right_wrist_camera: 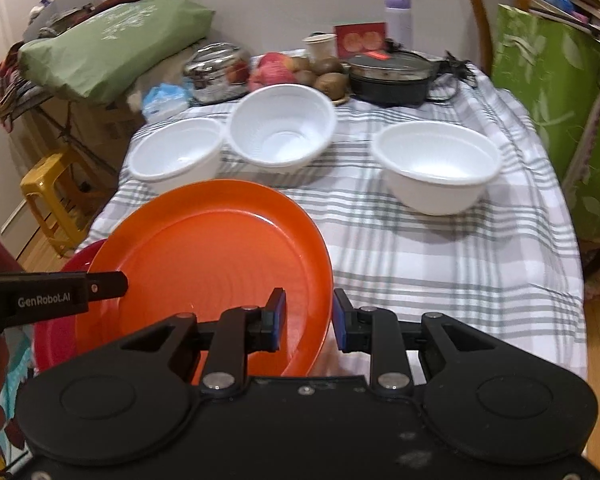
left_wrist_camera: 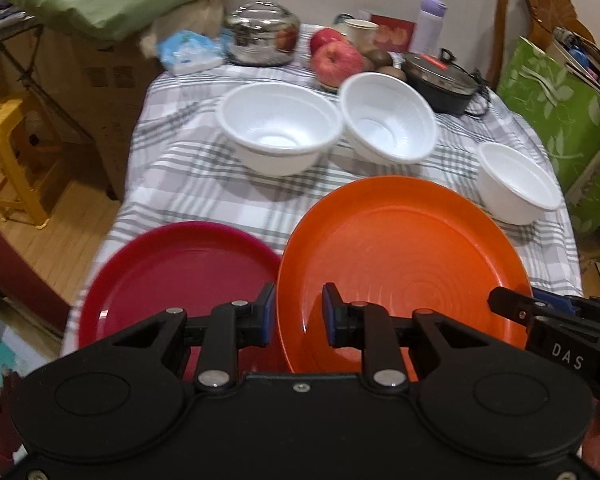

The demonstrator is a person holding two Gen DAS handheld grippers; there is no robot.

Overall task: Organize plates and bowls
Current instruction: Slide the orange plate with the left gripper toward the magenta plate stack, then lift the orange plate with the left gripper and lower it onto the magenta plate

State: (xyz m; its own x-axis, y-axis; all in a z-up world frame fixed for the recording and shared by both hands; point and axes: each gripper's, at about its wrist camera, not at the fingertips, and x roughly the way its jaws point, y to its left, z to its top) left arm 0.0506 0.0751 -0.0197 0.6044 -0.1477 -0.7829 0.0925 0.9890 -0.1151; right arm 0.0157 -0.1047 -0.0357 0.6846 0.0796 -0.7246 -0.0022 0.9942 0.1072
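**Operator:** Left wrist view first, biggest thing to smallest. I see the table under a grey plaid cloth. At its near edge is the orange plate, tilted, far rim higher than the near one. Beside it, toward the near left corner, is the red plate, lying flat. Three white bowls stand apart across the middle of the table.

**Listener:** Where are your grippers against the orange plate?

**Operator:** One on each side. My left gripper straddles the plate's left rim, one blue pad outside it and one inside. My right gripper straddles the right rim in the same way. Both pairs of jaws stand narrow on the rim, so I judge each is clamped on the plate, though motion blur hides the exact contact.

**Listener:** And your hands?

**Operator:** Both point forward and downward, roughly parallel, with the plate spanning between them. In the right wrist view the orange plate already overlaps the red plate's edge.

**Listener:** What does the next move depend on?

**Operator:** My guess is stacking. The red plate lies to the left, nearer my left hand, so both hands would travel left together.
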